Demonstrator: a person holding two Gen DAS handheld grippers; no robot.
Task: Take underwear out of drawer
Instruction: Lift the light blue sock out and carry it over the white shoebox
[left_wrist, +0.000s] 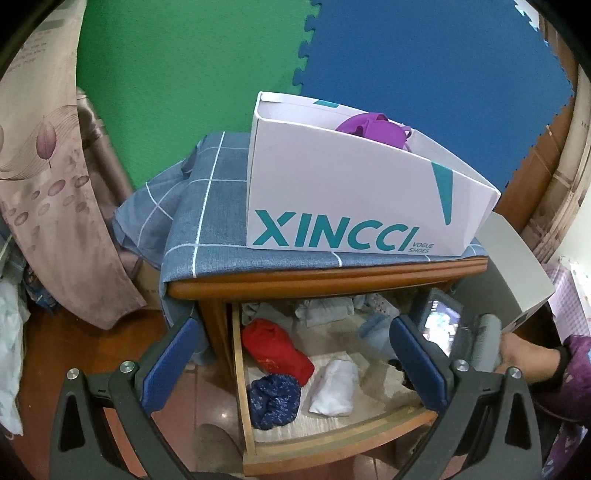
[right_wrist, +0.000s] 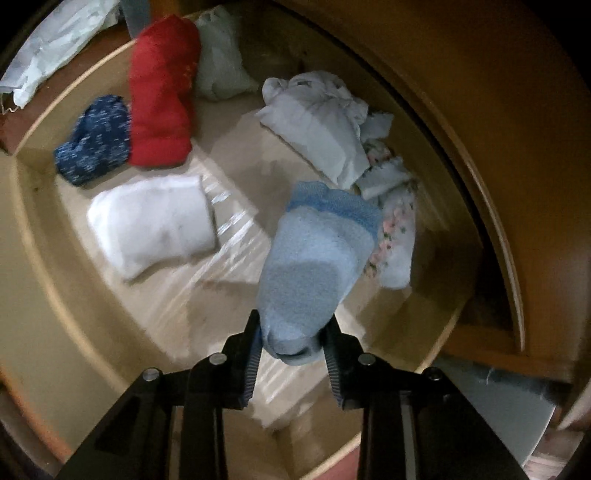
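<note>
Right jaws (right_wrist: 291, 332) clamped on light-blue underwear (right_wrist: 314, 258) above drawer (right_wrist: 37, 229); left jaws (left_wrist: 291, 354) spread wide, empty.

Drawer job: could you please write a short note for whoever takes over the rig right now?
Right tongs: shut on the light blue piece, above the drawer floor.
Left tongs: open, empty, in front of the drawer.
Done: a purple garment lies in the shoe box on the cabinet top.
Left: carry the blue piece out; then red, navy, white and the pale pile at the back.
</note>
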